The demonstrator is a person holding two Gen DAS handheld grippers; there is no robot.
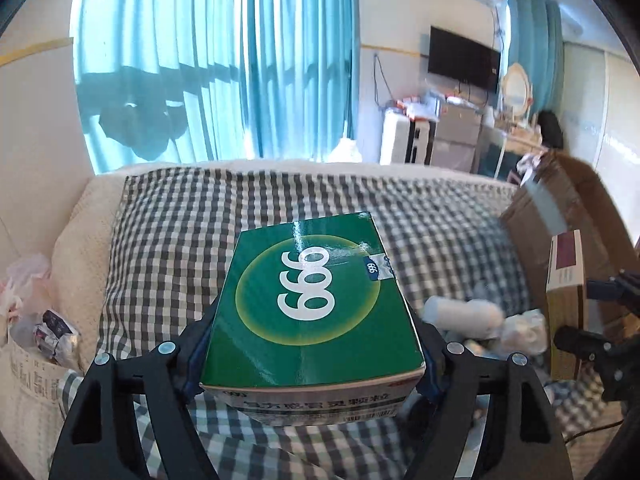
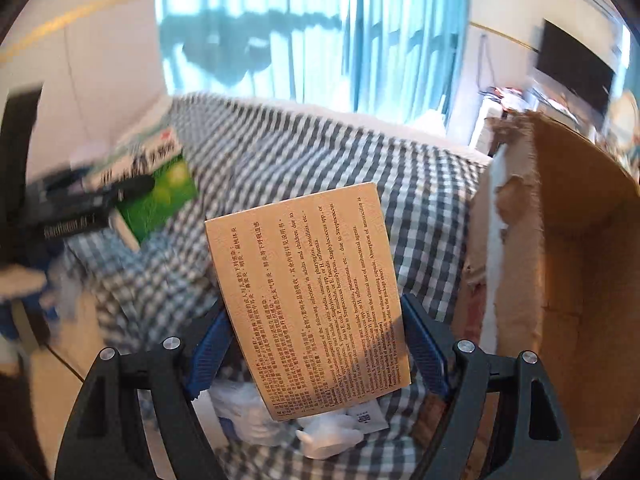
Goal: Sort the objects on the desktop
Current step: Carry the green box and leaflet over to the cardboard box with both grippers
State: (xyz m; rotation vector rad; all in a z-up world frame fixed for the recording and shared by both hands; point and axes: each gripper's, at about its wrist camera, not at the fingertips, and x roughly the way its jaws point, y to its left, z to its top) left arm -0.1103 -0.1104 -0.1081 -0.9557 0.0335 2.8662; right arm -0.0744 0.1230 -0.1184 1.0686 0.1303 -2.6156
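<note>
With the left claw (image 1: 312,344) gripping the green box (image 1: 312,304) and the right claw (image 2: 316,344) gripping the tan box (image 2: 312,292), both should be travelling level toward the cardboard carton (image 2: 560,240) at the bed's (image 2: 280,152) right edge.

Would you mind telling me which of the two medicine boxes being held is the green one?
The green box with "999" in a yellow ring, clamped in the left gripper. The right gripper holds a tan box covered in black print.
</note>
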